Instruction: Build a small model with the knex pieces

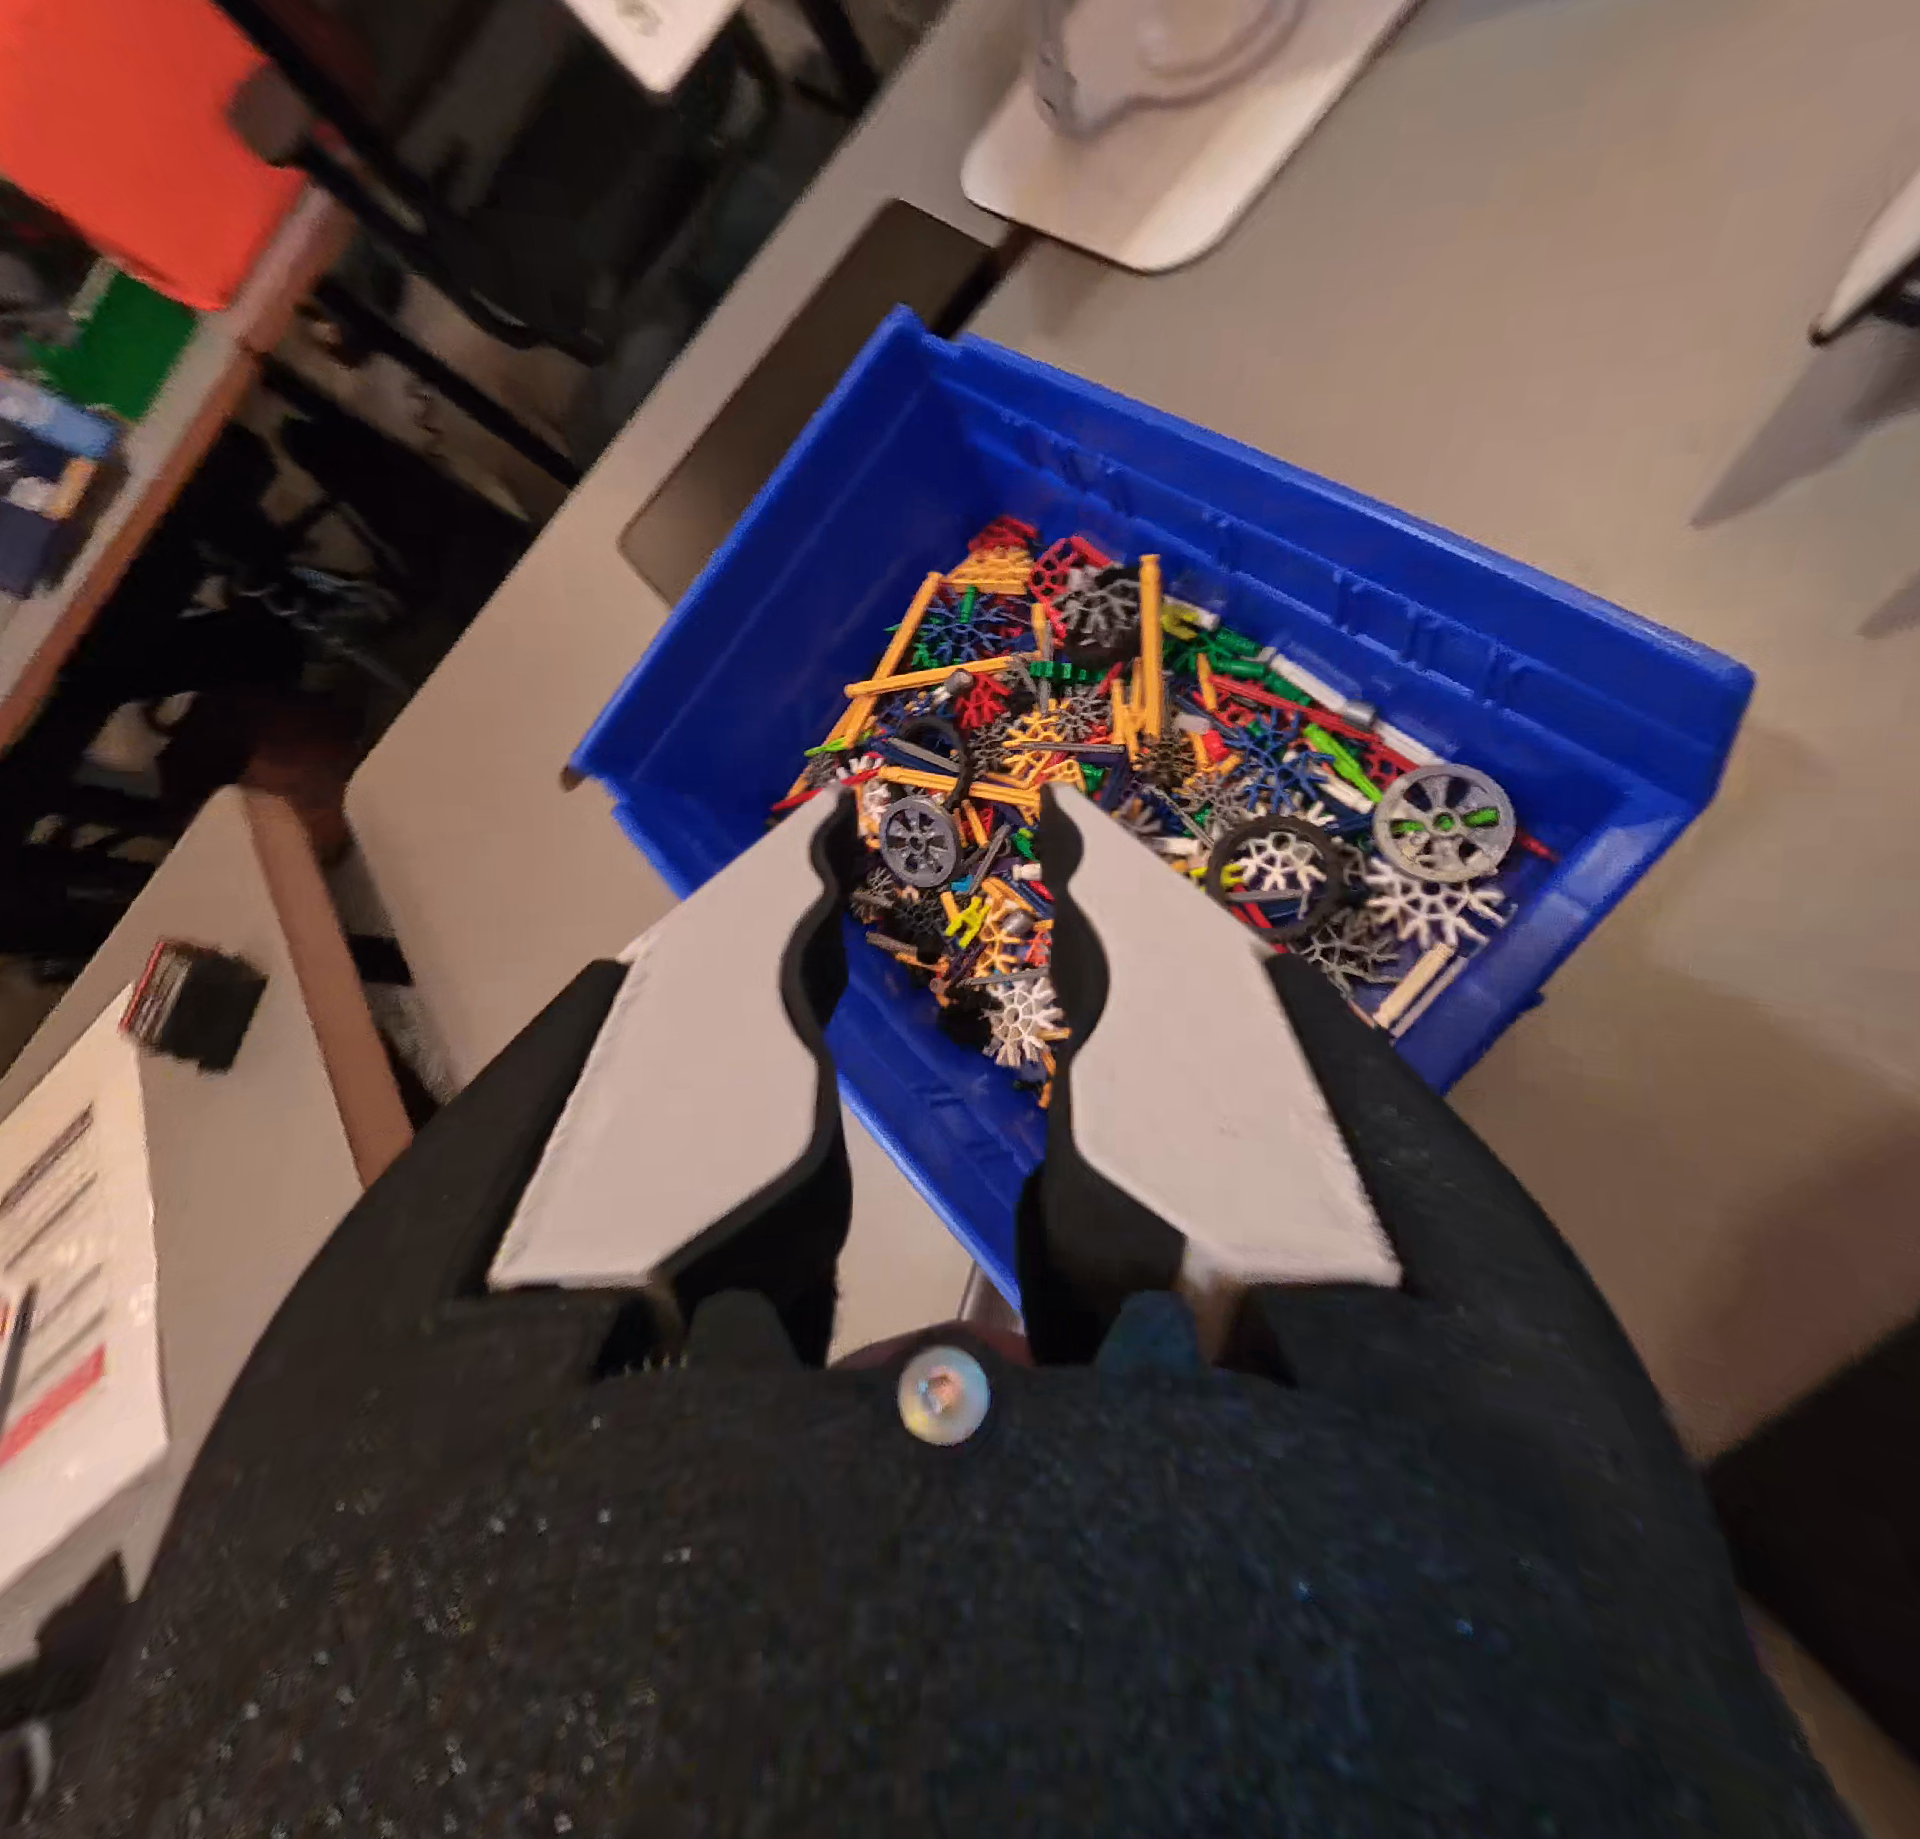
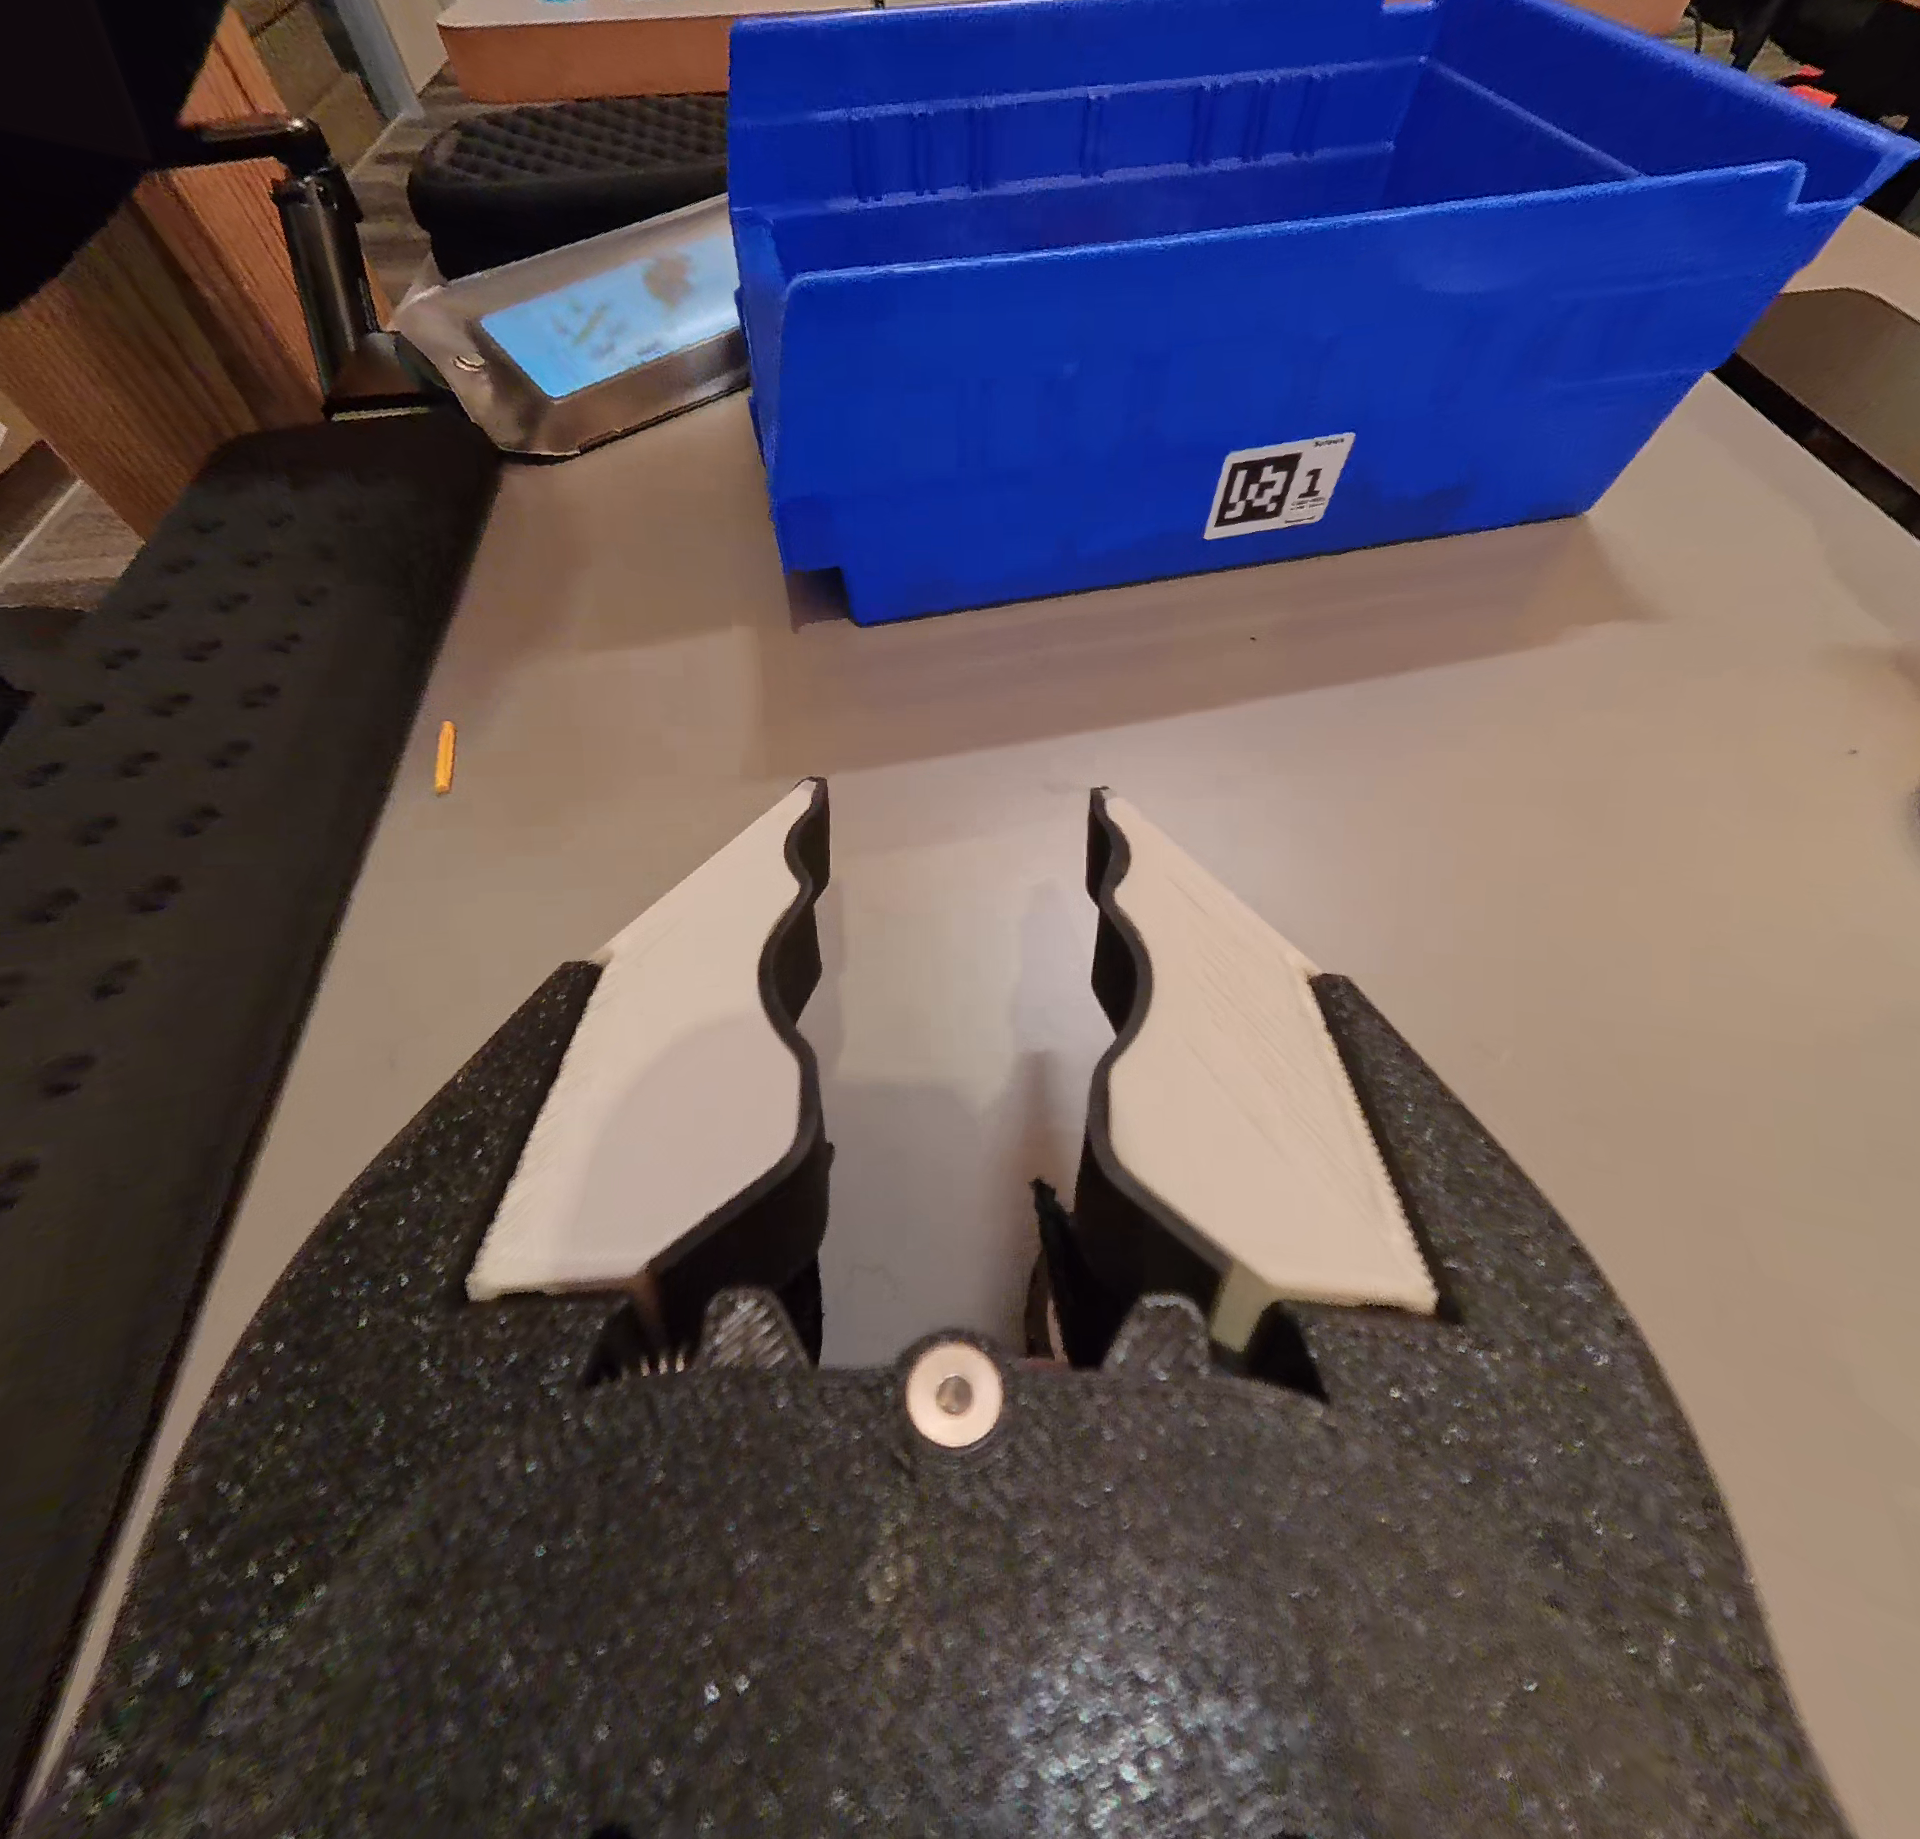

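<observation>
In the left wrist view a blue plastic bin (image 1: pixel 1351 563) sits on a grey table and holds a heap of small colourful construction-toy rods, connectors and wheels (image 1: pixel 1122 781). My left gripper (image 1: pixel 943 802) is open and empty, held above the bin's near left part, with a small grey wheel (image 1: pixel 918 840) showing between its fingertips. In the right wrist view the same kind of blue bin (image 2: pixel 1195 397) stands ahead, with a black-and-white tag sticker (image 2: pixel 1276 486) on its near wall. My right gripper (image 2: pixel 958 792) is open and empty, low over the bare table in front of the bin.
A small orange rod (image 2: pixel 446 756) lies on the table at the left. A black perforated mat (image 2: pixel 187 709) runs along the left edge. A shiny metal tray (image 2: pixel 592 345) lies left of the bin. A white stand base (image 1: pixel 1153 158) sits beyond the bin in the left wrist view. Across from one pair of fingers to the other is roughly 25 cm.
</observation>
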`<state>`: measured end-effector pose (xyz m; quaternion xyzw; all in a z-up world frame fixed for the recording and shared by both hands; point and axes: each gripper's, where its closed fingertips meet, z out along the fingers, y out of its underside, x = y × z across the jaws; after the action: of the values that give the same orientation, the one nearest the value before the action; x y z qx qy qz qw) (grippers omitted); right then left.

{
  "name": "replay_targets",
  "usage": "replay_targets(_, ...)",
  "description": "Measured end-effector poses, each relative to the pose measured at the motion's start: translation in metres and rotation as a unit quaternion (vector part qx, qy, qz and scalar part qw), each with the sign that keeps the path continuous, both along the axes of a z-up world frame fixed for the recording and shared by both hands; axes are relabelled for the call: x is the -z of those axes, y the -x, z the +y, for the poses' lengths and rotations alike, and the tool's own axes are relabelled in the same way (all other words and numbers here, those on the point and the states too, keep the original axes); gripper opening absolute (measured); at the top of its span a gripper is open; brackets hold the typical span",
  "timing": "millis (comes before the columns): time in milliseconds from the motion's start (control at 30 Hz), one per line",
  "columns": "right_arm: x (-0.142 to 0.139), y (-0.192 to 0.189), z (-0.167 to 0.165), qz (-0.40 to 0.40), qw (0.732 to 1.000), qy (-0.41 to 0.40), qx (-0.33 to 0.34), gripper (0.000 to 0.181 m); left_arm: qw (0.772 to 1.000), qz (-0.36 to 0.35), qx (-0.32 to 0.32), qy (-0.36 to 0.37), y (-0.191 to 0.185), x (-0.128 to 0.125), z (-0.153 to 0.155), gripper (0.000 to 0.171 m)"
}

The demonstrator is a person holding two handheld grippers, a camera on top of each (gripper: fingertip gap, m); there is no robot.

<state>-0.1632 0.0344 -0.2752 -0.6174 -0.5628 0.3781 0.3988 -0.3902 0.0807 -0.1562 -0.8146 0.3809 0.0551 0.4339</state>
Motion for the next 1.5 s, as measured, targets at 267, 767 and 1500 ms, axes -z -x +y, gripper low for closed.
replay_targets(267, 0.001, 0.0, 0.0, -0.004, 1.0, -0.004, 0.001, 0.05, 0.987, -0.112, -0.033, -0.108, -0.001, 0.004, -0.074, 0.0)
replay_targets(767, 0.006, 0.001, 0.001, -0.021, 1.0, -0.014, 0.003, 0.05, 0.987, -0.137, 0.001, 0.082, -0.023, 0.14, -0.199, 0.011)
replay_targets(1500, 0.008, -0.003, 0.021, -0.017, 0.998, 0.038, 0.038, 0.05, 0.985, -0.131, 0.084, 0.078, -0.045, 0.151, -0.198, 0.014)
